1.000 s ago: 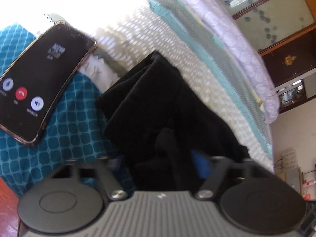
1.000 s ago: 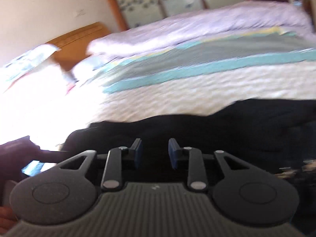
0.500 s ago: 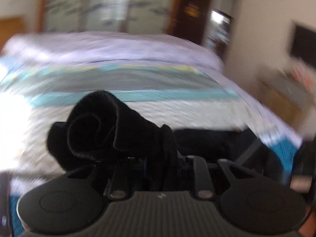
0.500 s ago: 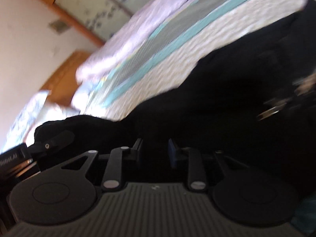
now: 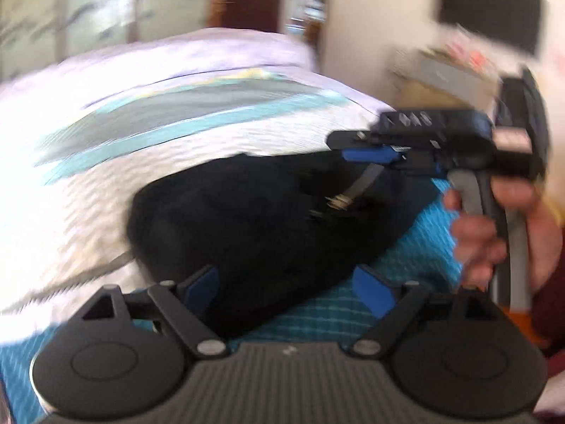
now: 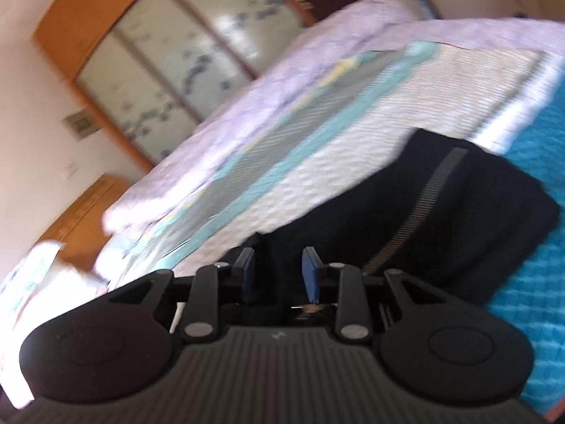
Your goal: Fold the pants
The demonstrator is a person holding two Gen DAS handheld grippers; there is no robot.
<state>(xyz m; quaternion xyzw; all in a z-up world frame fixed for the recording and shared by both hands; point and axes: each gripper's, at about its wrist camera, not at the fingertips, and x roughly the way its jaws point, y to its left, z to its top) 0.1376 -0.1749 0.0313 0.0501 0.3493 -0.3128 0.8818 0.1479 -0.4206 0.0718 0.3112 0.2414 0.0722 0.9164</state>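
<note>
The black pants point(image 5: 247, 212) lie folded in a compact bundle on the bed, across the white quilt and the teal blanket. My left gripper point(image 5: 287, 289) is open and empty, just in front of the bundle's near edge. My right gripper point(image 5: 356, 152) shows in the left wrist view, held in a hand above the bundle's far right side. In the right wrist view the right gripper point(image 6: 279, 275) stands part open over the pants point(image 6: 441, 219), whose grey zipper strip point(image 6: 420, 208) shows. It holds nothing.
The bed has a white quilt point(image 5: 106, 190) with teal and grey stripes, a lilac cover point(image 6: 247, 99) behind it and a teal blanket point(image 5: 416, 247) in front. Sliding wardrobe doors point(image 6: 169, 60) and a wooden headboard point(image 6: 77, 226) stand beyond.
My left gripper let go of the rolled pant leg it was carrying and opened. The pants now lie folded over on the bed. My right gripper rose off the cloth and widened slightly.
</note>
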